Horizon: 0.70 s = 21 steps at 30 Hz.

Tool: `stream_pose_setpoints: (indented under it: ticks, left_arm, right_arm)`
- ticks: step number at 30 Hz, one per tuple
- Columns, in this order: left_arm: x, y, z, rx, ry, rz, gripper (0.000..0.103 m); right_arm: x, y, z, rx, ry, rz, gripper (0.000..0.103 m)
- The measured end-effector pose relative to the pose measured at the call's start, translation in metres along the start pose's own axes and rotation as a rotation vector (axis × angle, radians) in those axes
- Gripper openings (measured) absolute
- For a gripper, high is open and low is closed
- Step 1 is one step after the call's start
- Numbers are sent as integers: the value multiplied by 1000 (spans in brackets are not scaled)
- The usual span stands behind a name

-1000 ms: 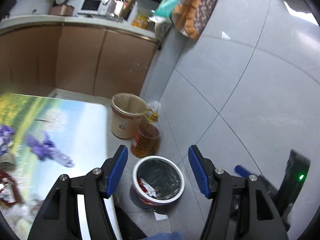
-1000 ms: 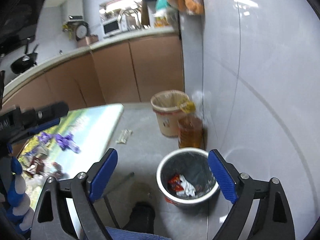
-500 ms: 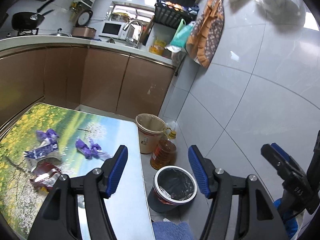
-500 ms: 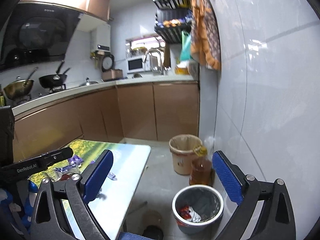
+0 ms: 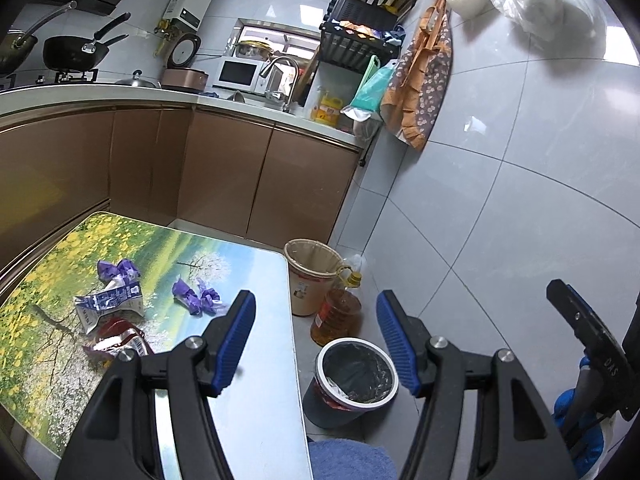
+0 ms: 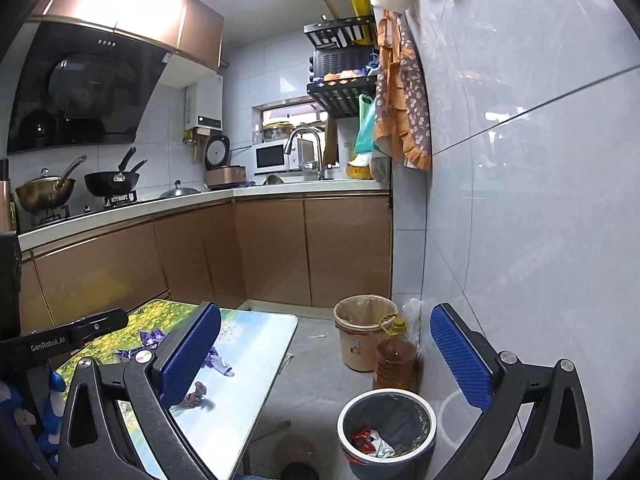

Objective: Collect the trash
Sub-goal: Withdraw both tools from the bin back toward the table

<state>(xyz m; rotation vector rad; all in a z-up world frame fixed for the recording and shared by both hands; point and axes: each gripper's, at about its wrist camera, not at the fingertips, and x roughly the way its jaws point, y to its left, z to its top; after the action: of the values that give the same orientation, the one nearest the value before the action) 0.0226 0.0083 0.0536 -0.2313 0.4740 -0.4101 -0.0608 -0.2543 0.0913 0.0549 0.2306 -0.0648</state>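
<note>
A small bin with a black liner [image 5: 354, 380] stands on the floor beside the table; in the right wrist view it [image 6: 386, 436] holds red and white wrappers. On the picture-print table [image 5: 256, 360] lie purple wrappers [image 5: 196, 296], another purple wrapper [image 5: 116, 269], a crushed blue-white carton [image 5: 108, 304] and a red-silver packet [image 5: 116, 340]. My left gripper [image 5: 316, 340] is open and empty, high above the table edge and bin. My right gripper [image 6: 324, 356] is open and empty, raised above the floor near the bin.
A beige bin with a liner [image 5: 310, 276] and an oil bottle [image 5: 336, 316] stand by the tiled wall behind the small bin. Brown kitchen cabinets [image 5: 224, 180] run along the back. The right gripper's body [image 5: 588, 340] shows at the left wrist view's right edge.
Both grippers have risen and tilted up, away from the bin. The table's trash and the kitchen counter have come into view. Both stay open.
</note>
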Motion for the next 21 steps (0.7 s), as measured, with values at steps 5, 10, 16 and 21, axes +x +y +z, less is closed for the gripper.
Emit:
stream_pose_setpoints:
  ticks: [5, 10, 16, 21]
  left_arm:
    - [-14, 1, 0, -3, -20, 29, 61]
    - [-31, 6, 0, -5, -49, 73, 61]
    - [-56, 12, -2, -3, -88, 130, 65]
    - [-75, 16, -2, 0, -117, 157, 65]
  right_arm:
    - [-1, -1, -2, 10, -3, 27, 103]
    - [-5, 1, -2, 11, -14, 51, 103]
    - [-11, 5, -4, 14, -28, 77, 103]
    - [-21, 9, -1, 13, -72, 101, 103]
